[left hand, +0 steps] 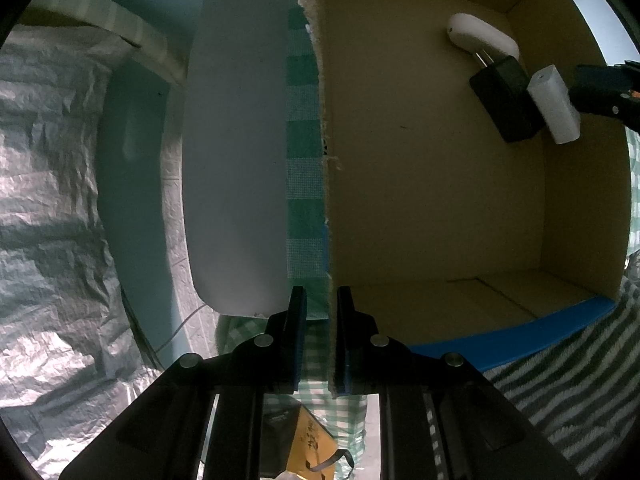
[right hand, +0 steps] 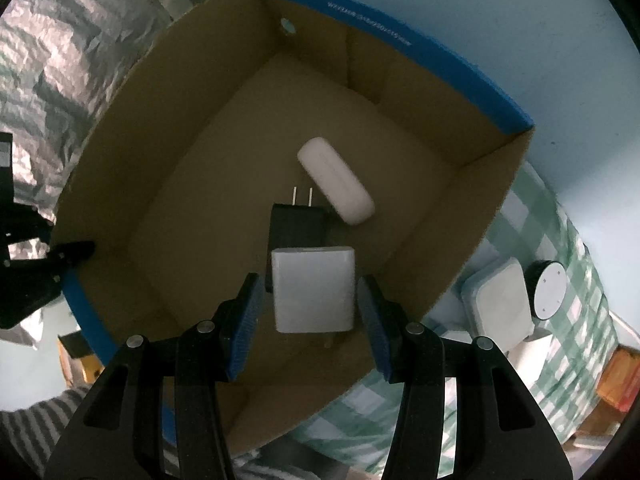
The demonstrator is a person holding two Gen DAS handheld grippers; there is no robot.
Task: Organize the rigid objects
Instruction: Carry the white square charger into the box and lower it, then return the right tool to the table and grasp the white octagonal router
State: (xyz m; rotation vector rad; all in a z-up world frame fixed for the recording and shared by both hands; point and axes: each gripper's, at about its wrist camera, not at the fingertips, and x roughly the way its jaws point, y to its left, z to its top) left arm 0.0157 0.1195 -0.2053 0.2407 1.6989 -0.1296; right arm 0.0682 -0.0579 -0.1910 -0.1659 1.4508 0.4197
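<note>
The open brown cardboard box with blue rim (right hand: 400, 44) is sitting on the green checked surface (right hand: 568, 240). The left claw (left hand: 322, 304) is clamping the box's wall. The right claw (right hand: 308, 312) is standing apart around a white square block (right hand: 314, 290), pads clear, above the black plug adapter (right hand: 298, 226) and white oblong case (right hand: 336, 180).

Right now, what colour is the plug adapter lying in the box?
Black, with two metal prongs: the plug adapter shows best in the right wrist view.
</note>
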